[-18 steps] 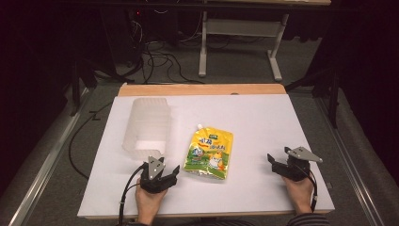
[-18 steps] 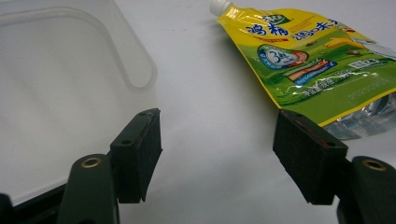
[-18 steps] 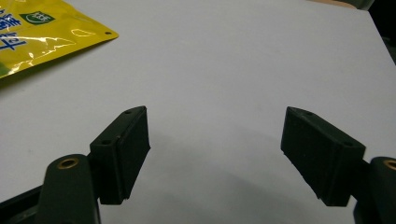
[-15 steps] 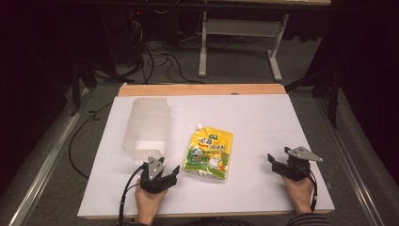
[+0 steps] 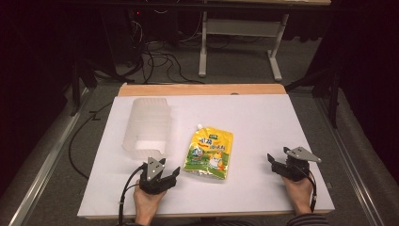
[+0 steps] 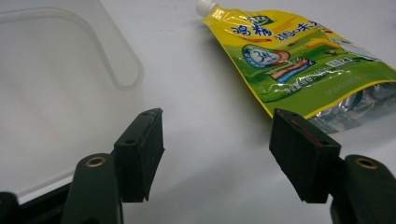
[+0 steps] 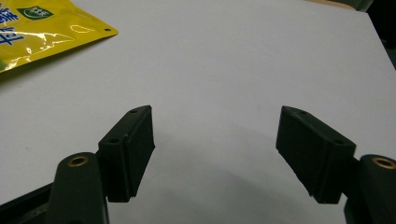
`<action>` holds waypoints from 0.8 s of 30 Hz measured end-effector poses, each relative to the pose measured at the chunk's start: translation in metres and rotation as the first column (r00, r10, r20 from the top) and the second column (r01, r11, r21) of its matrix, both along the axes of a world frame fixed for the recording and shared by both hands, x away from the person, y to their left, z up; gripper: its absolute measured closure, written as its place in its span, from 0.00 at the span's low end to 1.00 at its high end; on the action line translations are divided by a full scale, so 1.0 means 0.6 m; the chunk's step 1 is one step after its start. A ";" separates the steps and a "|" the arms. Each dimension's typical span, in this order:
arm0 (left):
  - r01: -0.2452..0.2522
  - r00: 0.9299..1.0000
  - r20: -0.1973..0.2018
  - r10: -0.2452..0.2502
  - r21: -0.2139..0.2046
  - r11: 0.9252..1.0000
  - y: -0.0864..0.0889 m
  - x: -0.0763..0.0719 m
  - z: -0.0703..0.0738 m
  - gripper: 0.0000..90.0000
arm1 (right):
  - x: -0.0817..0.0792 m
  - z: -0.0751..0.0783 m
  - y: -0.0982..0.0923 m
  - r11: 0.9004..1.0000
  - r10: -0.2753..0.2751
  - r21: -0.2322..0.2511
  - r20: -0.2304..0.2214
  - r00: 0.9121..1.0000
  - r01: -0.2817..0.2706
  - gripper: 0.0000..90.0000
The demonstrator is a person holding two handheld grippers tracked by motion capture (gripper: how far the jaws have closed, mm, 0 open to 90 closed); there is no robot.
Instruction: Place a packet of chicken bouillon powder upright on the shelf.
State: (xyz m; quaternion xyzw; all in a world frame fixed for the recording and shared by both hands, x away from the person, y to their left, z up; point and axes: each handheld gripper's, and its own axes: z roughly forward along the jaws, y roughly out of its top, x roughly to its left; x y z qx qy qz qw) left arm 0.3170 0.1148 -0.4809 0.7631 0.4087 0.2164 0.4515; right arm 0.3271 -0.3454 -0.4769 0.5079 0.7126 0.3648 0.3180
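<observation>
Glossy yellow-green spouted pouch (image 5: pixel 209 153) lies flat on the matte white table sheet (image 5: pixel 263 117), just beside a translucent ribbed plastic container (image 5: pixel 147 125). Left gripper (image 5: pixel 162 175) and right gripper (image 5: pixel 282 165) rest near the front edge, blocky black jaws apart, empty.

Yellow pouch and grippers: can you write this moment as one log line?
left gripper: open, empty | right gripper: open, empty | yellow pouch: flat on white sheet | clear bin: left of pouch

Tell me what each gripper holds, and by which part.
Nothing. The left gripper and right gripper both stand open, empty, over the white sheet.
</observation>
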 end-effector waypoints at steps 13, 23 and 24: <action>0.014 0.999 -0.030 -0.013 0.019 1.000 -0.018 -0.017 0.012 0.35 | -0.001 -0.001 0.006 1.000 -0.006 -0.027 0.004 1.000 0.006 0.32; 0.052 0.998 -0.040 -0.051 0.042 0.998 -0.041 -0.014 0.044 0.35 | -0.001 -0.002 0.010 0.998 0.003 -0.057 -0.001 1.000 -0.003 0.32; 0.060 0.998 -0.035 -0.059 0.035 0.998 -0.046 -0.014 0.053 0.35 | -0.001 -0.001 0.011 0.998 0.002 -0.059 -0.001 1.000 -0.002 0.32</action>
